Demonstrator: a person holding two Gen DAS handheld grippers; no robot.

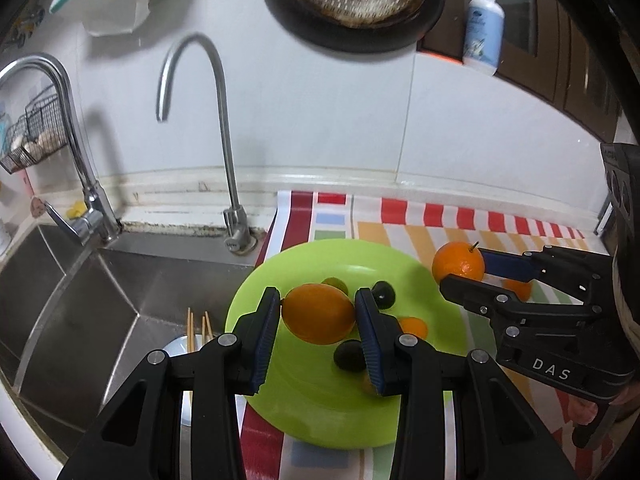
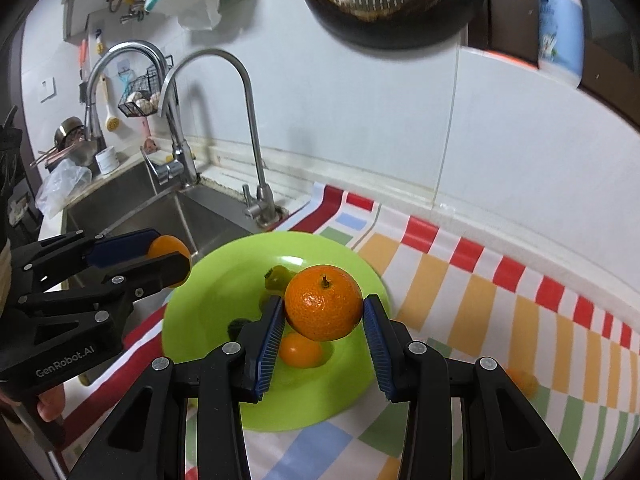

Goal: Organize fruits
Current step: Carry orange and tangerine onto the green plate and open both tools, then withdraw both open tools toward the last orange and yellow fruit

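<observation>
My left gripper [image 1: 318,314] is shut on a smooth orange [image 1: 318,314] and holds it above the green plate [image 1: 424,360]. My right gripper [image 2: 324,320] is shut on an orange with a stem [image 2: 324,308], also above the green plate [image 2: 208,312]. On the plate lie two dark green fruits [image 1: 350,356], a small orange fruit [image 1: 414,326] and a yellow-green one [image 2: 280,276]. The right gripper with its orange [image 1: 458,266] shows at the plate's right in the left wrist view. The left gripper with its orange [image 2: 168,250] shows at the plate's left in the right wrist view.
The plate sits on a striped cloth [image 2: 500,300] beside a steel sink [image 1: 100,292] with two taps [image 1: 224,140]. Chopsticks [image 1: 198,328] lie in the sink. One more orange fruit [image 2: 524,382] lies on the cloth to the right. A pan [image 1: 352,0] hangs on the wall.
</observation>
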